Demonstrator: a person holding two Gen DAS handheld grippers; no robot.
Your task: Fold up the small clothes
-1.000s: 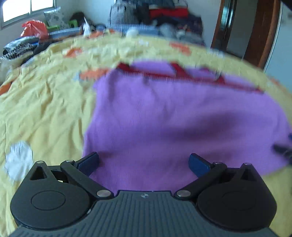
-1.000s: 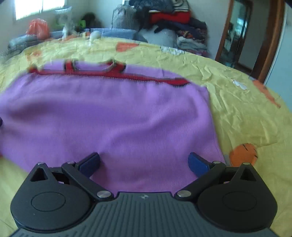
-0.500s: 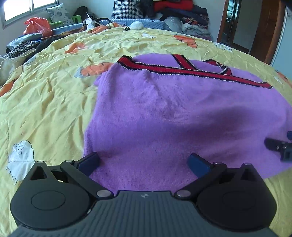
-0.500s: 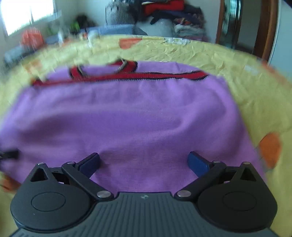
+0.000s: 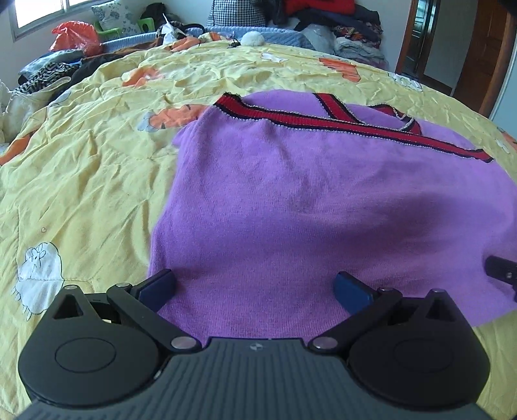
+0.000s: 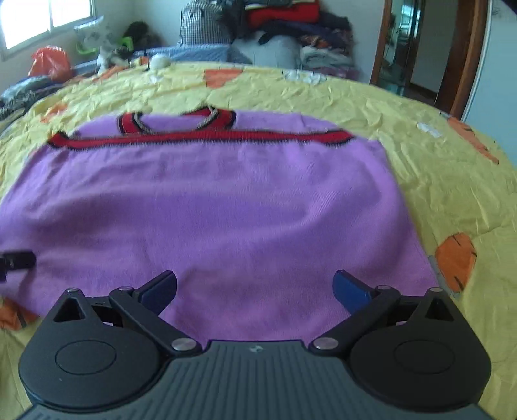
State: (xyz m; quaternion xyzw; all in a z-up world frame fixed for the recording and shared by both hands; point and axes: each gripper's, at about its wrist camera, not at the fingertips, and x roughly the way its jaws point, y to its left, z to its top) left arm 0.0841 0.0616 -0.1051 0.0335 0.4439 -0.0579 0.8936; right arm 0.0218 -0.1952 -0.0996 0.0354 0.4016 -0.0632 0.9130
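Note:
A purple knit garment [image 5: 307, 200] with red and black trim [image 5: 323, 121] lies flat on the yellow bedspread [image 5: 80, 168]; it also shows in the right wrist view [image 6: 226, 210]. My left gripper [image 5: 255, 287] is open and empty, its blue fingers [image 5: 158, 287] over the garment's near left hem. My right gripper [image 6: 255, 287] is open and empty over the near right hem. The tip of the right gripper shows at the left view's right edge [image 5: 501, 269], and the left gripper's tip at the right view's left edge [image 6: 16, 260].
The bedspread [image 6: 452, 181] has orange and white cartoon prints. Piles of clothes [image 5: 323, 13] and an orange bag [image 5: 76, 35] sit at the far side of the bed. A wooden door frame [image 6: 465, 55] stands at the right.
Both views have tilted and shifted a little over the garment; the left view is now sharp. The right gripper has swung left, centring the garment. Both grippers stay open.

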